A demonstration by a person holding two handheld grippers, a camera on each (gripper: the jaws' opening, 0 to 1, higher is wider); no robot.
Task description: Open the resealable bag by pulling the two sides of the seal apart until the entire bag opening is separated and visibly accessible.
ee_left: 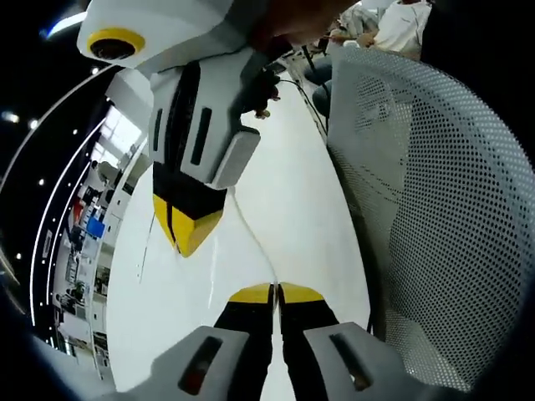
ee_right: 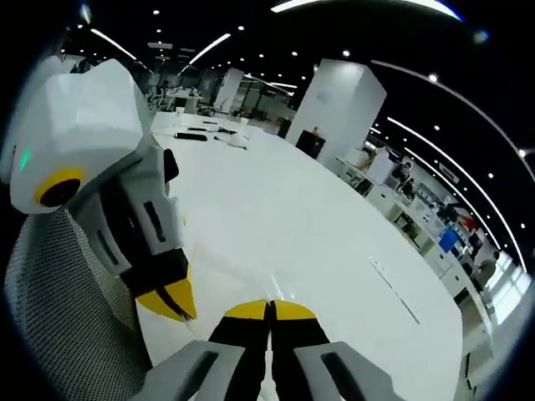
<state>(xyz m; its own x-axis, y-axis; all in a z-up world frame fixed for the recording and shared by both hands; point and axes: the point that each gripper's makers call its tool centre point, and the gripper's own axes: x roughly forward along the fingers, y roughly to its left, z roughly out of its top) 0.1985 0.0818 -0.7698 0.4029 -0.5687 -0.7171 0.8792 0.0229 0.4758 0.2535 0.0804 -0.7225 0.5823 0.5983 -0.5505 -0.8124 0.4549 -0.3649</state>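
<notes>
In the left gripper view, the left gripper [ee_left: 275, 290] rose from the bottom centre with its yellow-tipped jaws pressed together on a thin clear edge of the resealable bag [ee_left: 251, 230], which ran as a faint line up toward the right gripper [ee_left: 189, 236] in the upper left of the frame. That gripper's yellow tips also looked closed, at the bag's far end. A white mesh chair back [ee_left: 426, 192] took up the right side, and the white table [ee_left: 292, 184] ran up the middle; seated people were cut off at the top edge.

In the right gripper view, the right gripper [ee_right: 269, 309] stood at the bottom centre, jaws pressed together on the transparent film [ee_right: 219, 271], barely visible against the table [ee_right: 284, 209]. The left gripper [ee_right: 167, 302] entered from the left, tips together, with the mesh chair [ee_right: 67, 309] behind it. This view also showed a white pillar [ee_right: 338, 104], ceiling lights and distant desks. Whether the seal was parted could not be made out.
</notes>
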